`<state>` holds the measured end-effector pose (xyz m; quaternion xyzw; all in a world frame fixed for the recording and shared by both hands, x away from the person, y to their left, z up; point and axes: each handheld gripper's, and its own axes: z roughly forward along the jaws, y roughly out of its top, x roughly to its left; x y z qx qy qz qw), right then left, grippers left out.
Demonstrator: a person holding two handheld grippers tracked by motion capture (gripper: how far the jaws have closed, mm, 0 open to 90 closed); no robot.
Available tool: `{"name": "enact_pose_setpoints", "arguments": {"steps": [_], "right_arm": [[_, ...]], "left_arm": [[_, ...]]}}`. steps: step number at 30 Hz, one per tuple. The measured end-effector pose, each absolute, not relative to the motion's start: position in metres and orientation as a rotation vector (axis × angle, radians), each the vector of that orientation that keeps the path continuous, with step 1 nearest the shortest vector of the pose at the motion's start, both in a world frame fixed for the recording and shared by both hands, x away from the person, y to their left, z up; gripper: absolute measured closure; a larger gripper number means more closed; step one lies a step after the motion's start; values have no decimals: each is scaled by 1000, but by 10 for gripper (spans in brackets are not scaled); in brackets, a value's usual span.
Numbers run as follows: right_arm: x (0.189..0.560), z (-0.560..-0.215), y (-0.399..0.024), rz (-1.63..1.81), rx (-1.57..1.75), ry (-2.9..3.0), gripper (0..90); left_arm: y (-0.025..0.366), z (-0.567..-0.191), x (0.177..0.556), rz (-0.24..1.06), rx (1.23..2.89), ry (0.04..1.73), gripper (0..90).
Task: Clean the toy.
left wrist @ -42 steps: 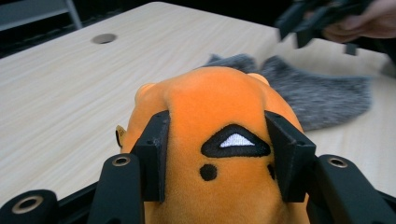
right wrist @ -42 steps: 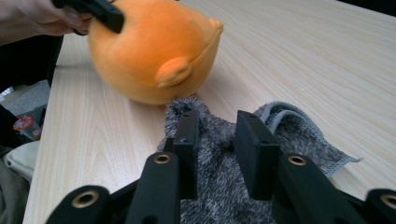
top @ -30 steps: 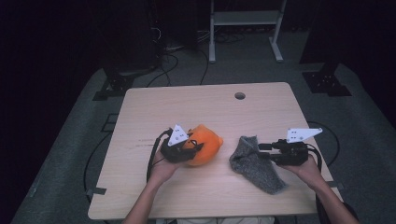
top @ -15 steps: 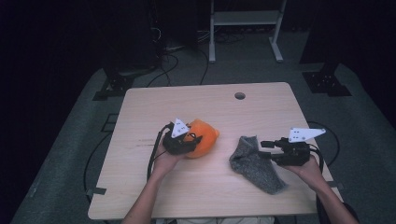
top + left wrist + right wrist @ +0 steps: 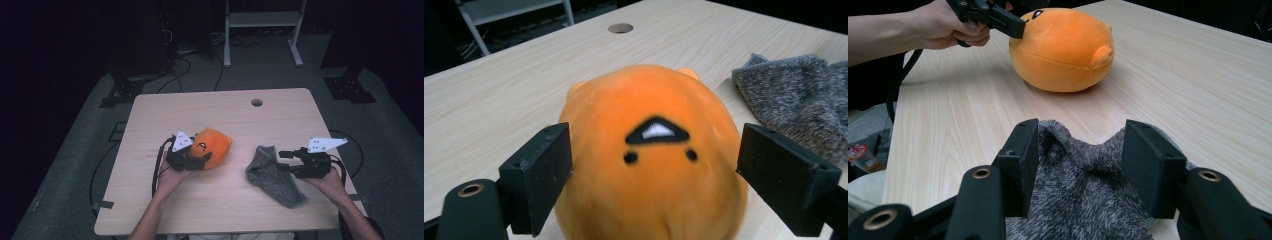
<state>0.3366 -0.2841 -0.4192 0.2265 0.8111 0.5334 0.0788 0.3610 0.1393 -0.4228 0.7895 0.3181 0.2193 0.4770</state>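
Orange plush (image 5: 214,147) sits on the wooden table (image 5: 280,115), left of centre, face patch toward the person. Left gripper (image 5: 204,159) is right at its near side: jaws have just been opening and now stand spread, one either side of the plush body. In the left gripper view the plush (image 5: 651,150) is between the two black jaws; the jaw at that view's left sits against or just off the fabric, can't tell which, and the one at its right stands clear with a visible gap. Not pinching. From the right gripper view, the left gripper (image 5: 1018,26) has a jaw tip at the top edge of the plush (image 5: 1063,50), and the left hand (image 5: 945,25) wraps the gripper body.

Grey knit sock (image 5: 272,175) lies flat to the right of the plush, well apart from it, running diagonally toward the table's near right edge. Right gripper (image 5: 281,161) is at the sock's right side, pointing left, held by the right hand (image 5: 330,182). Its jaws have also just been opening; spread wide now. Right gripper view: bunched sock (image 5: 1088,195) fabric rises between the jaws, with a gap showing on each side. Not clamped.

Farther off: a round cable hole (image 5: 257,102) near the table's far edge, then a white metal stand (image 5: 262,25) on the floor behind.
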Motion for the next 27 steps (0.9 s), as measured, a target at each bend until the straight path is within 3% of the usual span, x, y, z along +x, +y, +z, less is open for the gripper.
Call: {"name": "enact_pose_setpoints", "arguments": {"steps": [27], "right_arm": [[337,-419,-285,1587,706,2409,438]], "left_arm": [[176,-418,321,528,1879,778,112]]}}
